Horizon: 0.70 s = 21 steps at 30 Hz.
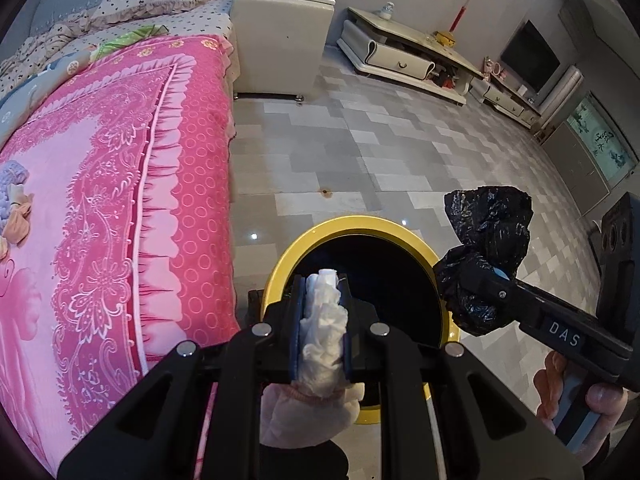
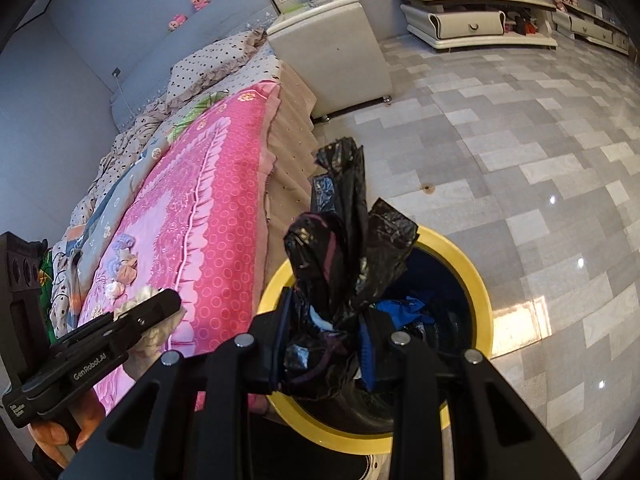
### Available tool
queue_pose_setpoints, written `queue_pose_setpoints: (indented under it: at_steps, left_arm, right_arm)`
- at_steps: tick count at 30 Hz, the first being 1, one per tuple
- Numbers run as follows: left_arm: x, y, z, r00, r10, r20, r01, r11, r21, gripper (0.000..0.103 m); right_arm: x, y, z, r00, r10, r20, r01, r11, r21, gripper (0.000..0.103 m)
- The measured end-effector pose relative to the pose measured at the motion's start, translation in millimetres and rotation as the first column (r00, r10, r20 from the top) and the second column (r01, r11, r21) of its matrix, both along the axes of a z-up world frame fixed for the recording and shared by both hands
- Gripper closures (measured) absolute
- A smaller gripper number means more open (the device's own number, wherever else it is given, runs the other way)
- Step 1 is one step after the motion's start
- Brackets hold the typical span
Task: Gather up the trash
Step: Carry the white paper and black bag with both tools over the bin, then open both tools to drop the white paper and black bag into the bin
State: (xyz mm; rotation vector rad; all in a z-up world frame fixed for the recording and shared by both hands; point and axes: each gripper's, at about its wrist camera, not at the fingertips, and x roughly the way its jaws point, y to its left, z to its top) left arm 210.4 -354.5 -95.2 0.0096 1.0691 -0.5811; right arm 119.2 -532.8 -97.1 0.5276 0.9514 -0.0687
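A yellow-rimmed trash bin (image 1: 308,236) with a dark inside stands on the floor beside the bed; it also shows in the right wrist view (image 2: 476,276), with blue and dark trash in it. My left gripper (image 1: 322,280) is shut on a crumpled white tissue (image 1: 326,320) and holds it over the bin's near rim. My right gripper (image 2: 326,320) is shut on a crumpled black plastic bag (image 2: 344,240) above the bin's left rim. The bag (image 1: 492,232) and right gripper (image 1: 488,286) also show in the left wrist view, at the bin's right edge.
A bed with a pink blanket (image 1: 120,200) runs along the bin's left side, with small cloth items (image 2: 124,264) on it. A white nightstand (image 1: 280,40) stands beyond the bed. A low white TV cabinet (image 1: 404,56) lines the far wall. Grey tiled floor (image 1: 380,152) surrounds the bin.
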Motion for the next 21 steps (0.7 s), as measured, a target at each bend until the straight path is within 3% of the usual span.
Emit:
queue_pose_setpoints:
  at_steps: [5, 13, 17, 21]
  left_arm:
    - [7.9, -19.3, -20.5, 0.996, -0.05, -0.079, 0.046, 0.998, -0.046, 0.089]
    - [9.6, -24.3, -17.8, 0.995, -0.081, -0.065, 0.077, 0.995, -0.065, 0.087]
    - [8.8, -19.6, -11.6, 0.996, -0.078, -0.052, 0.074, 0.994, -0.074, 0.069]
    - [7.1, -15.7, -5.1, 0.997, -0.066, -0.032, 0.063, 0.995, -0.073, 0.06]
  right_arm:
    - [-4.2, -11.1, -16.6, 1.0, -0.019, -0.021, 0.02, 0.999, 0.035, 0.076]
    - [-17.2, -27.0, -22.0, 0.999, -0.048, -0.016, 0.049, 0.997, 0.058, 0.073]
    - [-22.3, -32.4, -22.5, 0.998, -0.066, -0.02, 0.067, 0.995, 0.068, 0.069]
    - [-26.3, -35.4, -21.0, 0.996, -0.089, -0.024, 0.09, 0.994, 0.064, 0.062]
